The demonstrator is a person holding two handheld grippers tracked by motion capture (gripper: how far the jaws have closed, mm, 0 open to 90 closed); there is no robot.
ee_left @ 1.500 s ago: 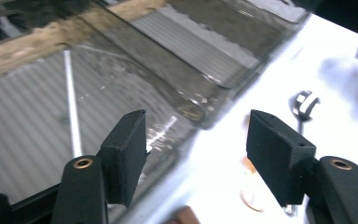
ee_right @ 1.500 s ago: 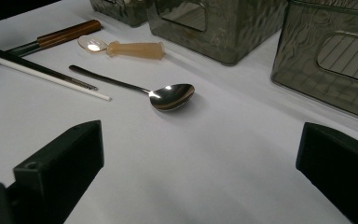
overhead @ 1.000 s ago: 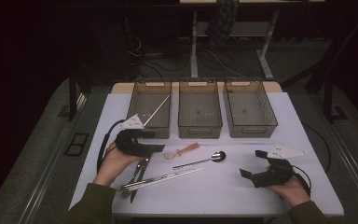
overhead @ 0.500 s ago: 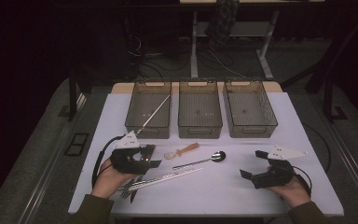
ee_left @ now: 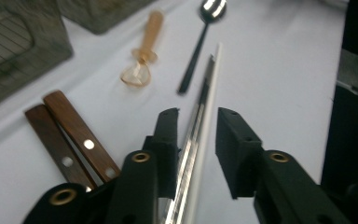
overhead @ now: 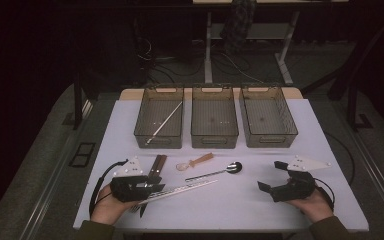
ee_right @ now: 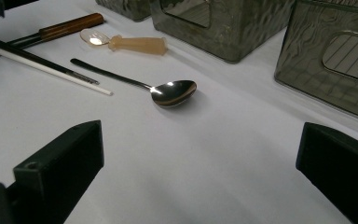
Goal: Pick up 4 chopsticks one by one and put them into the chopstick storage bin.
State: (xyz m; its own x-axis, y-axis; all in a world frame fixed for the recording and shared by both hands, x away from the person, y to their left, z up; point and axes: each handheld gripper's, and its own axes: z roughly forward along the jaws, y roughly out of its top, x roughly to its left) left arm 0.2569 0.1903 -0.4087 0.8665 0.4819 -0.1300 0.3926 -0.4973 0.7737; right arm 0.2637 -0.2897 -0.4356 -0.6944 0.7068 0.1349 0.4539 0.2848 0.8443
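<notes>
Lowered since a second ago — left gripper (overhead: 152,189) now straddling the chopsticks (ee_left: 200,116) at table's (overhead: 230,210) 7 o'clock, jaws parted, not clamping. Right gripper (overhead: 270,175) resting at 4 o'clock — spread wide, holding nothing. Metal spoon (ee_right: 168,92) lying near centre.

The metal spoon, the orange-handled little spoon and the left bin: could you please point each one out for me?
metal spoon (ee_right: 173,92), right gripper view, on its bowl.
orange-handled little spoon (overhead: 201,160), high view, on its orange handle.
left bin (overhead: 147,136), high view, on its near wall.
</notes>
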